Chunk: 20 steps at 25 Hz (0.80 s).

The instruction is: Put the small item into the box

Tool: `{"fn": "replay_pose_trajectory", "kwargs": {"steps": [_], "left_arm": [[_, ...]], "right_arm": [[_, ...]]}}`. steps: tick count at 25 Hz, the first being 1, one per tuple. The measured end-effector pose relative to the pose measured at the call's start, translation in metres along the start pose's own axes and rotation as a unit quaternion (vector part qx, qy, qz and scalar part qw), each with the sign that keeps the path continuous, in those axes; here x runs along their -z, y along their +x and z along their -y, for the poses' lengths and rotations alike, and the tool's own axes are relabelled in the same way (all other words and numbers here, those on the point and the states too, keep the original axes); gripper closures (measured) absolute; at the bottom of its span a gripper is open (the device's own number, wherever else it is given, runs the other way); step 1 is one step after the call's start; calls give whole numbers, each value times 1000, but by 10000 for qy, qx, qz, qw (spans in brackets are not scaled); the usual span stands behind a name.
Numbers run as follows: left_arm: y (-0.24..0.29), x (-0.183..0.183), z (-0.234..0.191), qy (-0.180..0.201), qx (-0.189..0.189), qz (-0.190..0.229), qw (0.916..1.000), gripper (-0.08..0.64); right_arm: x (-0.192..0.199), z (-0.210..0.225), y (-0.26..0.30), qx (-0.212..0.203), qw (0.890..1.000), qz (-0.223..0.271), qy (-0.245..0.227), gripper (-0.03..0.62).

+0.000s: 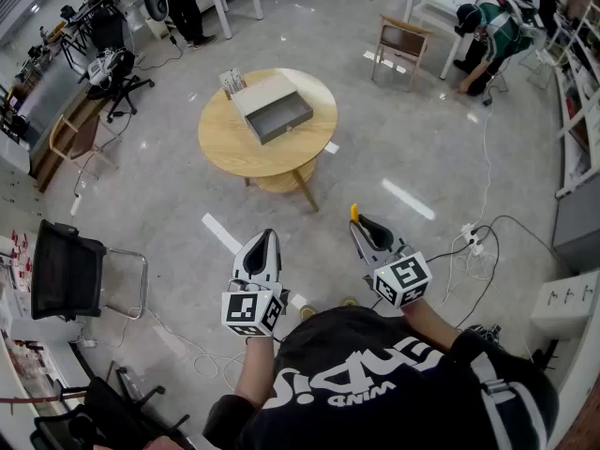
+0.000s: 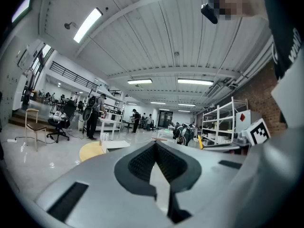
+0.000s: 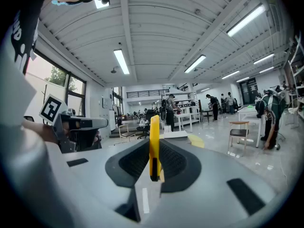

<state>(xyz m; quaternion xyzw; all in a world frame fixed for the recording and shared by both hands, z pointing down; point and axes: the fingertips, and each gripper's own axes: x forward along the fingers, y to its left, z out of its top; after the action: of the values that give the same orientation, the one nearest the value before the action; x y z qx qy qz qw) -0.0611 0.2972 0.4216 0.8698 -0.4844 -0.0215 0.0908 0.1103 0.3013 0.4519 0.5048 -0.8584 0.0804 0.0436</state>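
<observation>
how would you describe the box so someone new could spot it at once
Find the round wooden table in the middle of the grey floor. The box lies on its far half. It is the big, flat, grey-and-white thing, far larger than the small white stand beside it.
</observation>
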Motion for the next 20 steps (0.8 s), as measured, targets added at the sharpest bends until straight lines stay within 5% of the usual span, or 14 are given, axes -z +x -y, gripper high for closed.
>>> {"fn": "replay_pose_trajectory", "kwargs": {"steps": [20], "left_arm": [[-8, 1, -11, -10, 201, -22, 9998, 551]], "right_arm": [[-4, -13, 2, 120, 9996, 140, 193, 537]]}}
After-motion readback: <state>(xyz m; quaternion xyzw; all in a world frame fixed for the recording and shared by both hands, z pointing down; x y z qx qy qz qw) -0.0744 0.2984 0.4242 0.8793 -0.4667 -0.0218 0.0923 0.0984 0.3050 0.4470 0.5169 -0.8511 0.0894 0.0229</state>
